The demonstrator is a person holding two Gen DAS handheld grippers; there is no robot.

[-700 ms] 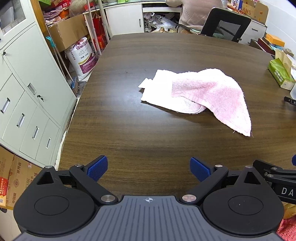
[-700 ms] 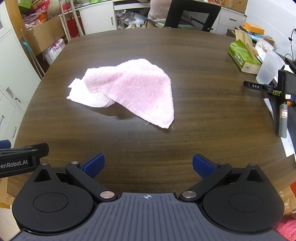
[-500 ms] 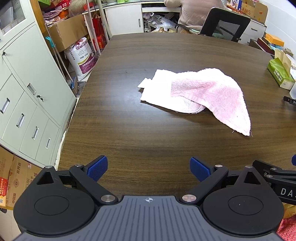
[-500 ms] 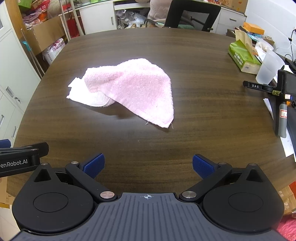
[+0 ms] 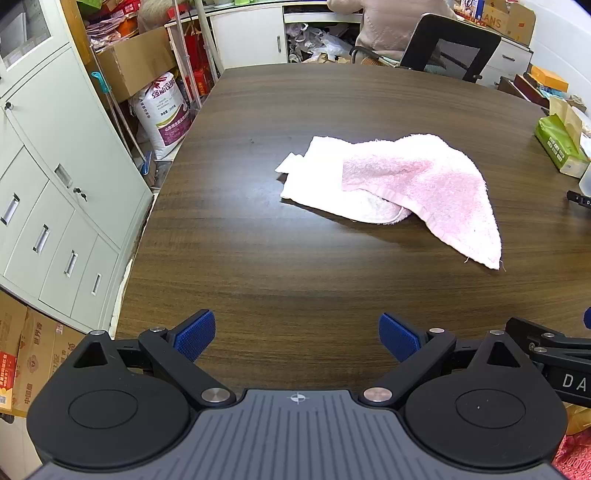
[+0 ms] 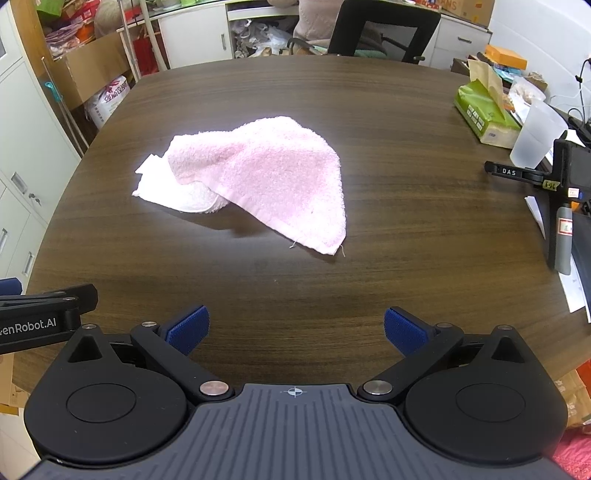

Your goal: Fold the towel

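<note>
A pink towel (image 5: 424,188) lies crumpled on the dark wooden table (image 5: 258,258), its pale underside showing at the left; it also shows in the right wrist view (image 6: 273,173). A loose corner points toward me (image 6: 328,249). My left gripper (image 5: 297,338) is open and empty above the table's near edge, well short of the towel. My right gripper (image 6: 295,330) is open and empty, also short of the towel. Each gripper's side shows at the edge of the other's view.
A green tissue box (image 6: 484,114), a translucent cup (image 6: 535,134) and a black device (image 6: 561,206) stand along the table's right edge. White cabinets (image 5: 48,192) stand left of the table. An office chair (image 6: 384,31) with a seated person is at the far end.
Both grippers stay open and nearly still; the views shift only slightly. The towel has not moved.
</note>
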